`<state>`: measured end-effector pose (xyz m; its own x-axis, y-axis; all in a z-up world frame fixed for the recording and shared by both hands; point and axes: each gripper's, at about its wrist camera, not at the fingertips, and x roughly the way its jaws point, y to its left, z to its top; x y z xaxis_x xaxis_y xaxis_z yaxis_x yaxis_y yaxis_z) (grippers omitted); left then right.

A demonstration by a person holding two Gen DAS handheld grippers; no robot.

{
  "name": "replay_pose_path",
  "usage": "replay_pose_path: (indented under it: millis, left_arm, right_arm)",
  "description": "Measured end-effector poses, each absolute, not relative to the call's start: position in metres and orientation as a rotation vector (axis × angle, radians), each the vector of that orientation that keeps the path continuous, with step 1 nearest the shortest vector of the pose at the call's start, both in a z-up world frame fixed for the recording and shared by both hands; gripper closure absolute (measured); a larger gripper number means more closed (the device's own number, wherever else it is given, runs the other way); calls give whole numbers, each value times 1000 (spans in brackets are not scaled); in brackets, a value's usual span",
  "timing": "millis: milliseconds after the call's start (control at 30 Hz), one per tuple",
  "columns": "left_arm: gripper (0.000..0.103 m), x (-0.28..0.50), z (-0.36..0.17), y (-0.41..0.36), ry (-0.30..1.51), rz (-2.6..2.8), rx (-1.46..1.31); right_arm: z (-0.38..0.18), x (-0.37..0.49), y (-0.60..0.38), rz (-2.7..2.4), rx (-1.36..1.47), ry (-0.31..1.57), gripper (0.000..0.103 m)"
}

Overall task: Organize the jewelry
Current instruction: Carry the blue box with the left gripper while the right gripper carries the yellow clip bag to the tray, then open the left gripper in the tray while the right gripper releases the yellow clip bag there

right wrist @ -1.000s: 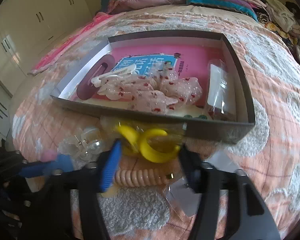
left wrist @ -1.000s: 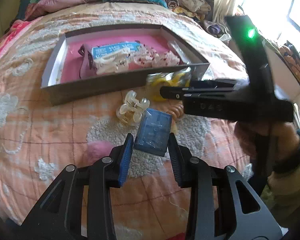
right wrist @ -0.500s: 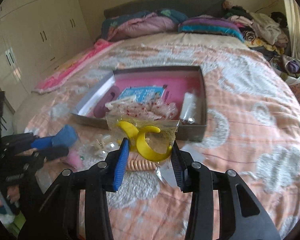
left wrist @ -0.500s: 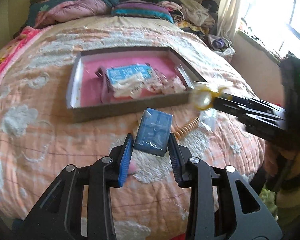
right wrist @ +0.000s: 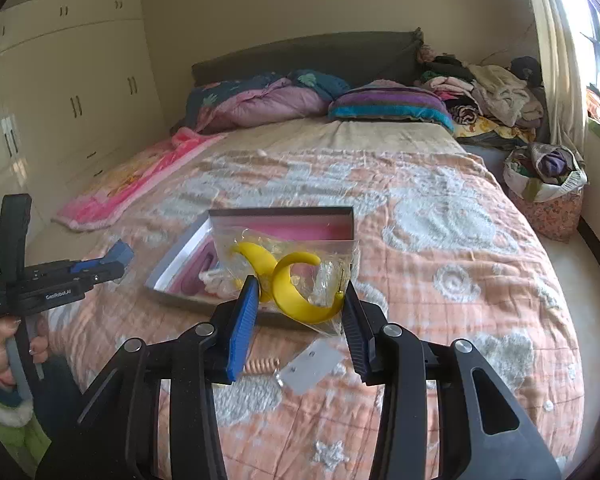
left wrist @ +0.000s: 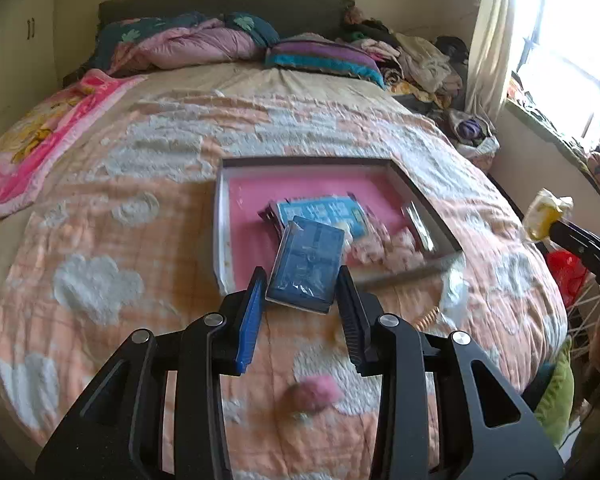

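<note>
On the bed [right wrist: 440, 216] sits one box [left wrist: 428, 208]. My left gripper [left wrist: 300, 300] clamps one blue packet [left wrist: 308, 264], my right gripper [right wrist: 296, 300] one bag [right wrist: 288, 264] with two yellow earrings [right wrist: 300, 296]; both now higher than before.

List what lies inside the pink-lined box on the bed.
The shallow pink-lined box holds a light blue printed packet, a clear plastic packet by its right wall, and blurred pale red-dotted pieces. The dark blue packet in the left tongs covers part.

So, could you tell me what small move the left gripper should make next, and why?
Probably carry the blue box, clamped in the left gripper, forward and down onto bare pink lining of the tray; it hangs above the tray's near edge.
</note>
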<state>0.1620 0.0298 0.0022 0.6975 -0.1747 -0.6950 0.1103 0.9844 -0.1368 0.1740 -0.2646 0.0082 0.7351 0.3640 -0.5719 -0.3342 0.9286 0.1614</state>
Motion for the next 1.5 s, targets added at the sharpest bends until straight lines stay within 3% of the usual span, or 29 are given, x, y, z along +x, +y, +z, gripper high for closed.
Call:
replay_pose_path:
  millis: [667,1500]
  left_arm:
    - [76,235,7,6,782,-193,-42]
    - [76,272,-49,-10,890,-214,-5]
  right_arm:
    - [37,232,-260,336,87,610,64]
    - [-38,310,-214,351,75,783,63]
